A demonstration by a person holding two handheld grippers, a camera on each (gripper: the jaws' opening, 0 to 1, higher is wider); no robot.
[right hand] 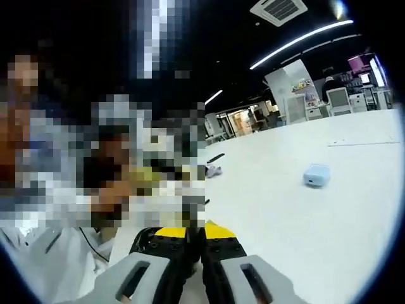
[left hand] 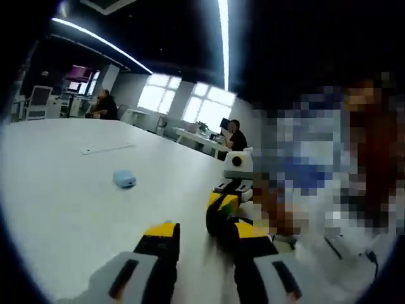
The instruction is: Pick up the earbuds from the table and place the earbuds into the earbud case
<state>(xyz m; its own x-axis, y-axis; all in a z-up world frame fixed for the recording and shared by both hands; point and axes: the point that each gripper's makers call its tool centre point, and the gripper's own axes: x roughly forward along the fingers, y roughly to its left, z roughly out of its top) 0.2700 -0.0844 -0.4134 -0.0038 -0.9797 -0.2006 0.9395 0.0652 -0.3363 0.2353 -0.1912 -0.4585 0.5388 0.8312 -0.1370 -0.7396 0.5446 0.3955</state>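
Holding a pair of tongs in each hand, I am hovering both over the white table (left hand: pixel 69 190). In the left gripper view, my left tongs (left hand: pixel 205 244) are rising from the bottom with yellow-tipped black jaws standing apart — a clear strip of table shows between them, and nothing is held there. Just ahead of the right-hand jaw, the right tongs (left hand: pixel 223 204) are coming in from the right, yellow and black at the tip, close beside my left pair; from here I cannot tell how their jaws stand.

In the right gripper view, my right tongs (right hand: pixel 195 235) are showing their two yellow tips pressed together with no gap between them. Whether something small is pinched there I cannot tell — the tips are hiding it.

The earbud case (left hand: pixel 124 178) is a small pale-blue box with rounded corners, lying on the table well ahead of my left tongs and off to their left. From the right tongs, the case (right hand: pixel 317 175) is sitting well ahead and off to the right, apart from both pairs. I cannot make out the earbuds themselves anywhere on the table.

A thin pale strip (left hand: pixel 107 149) is lying flat on the table beyond the case.
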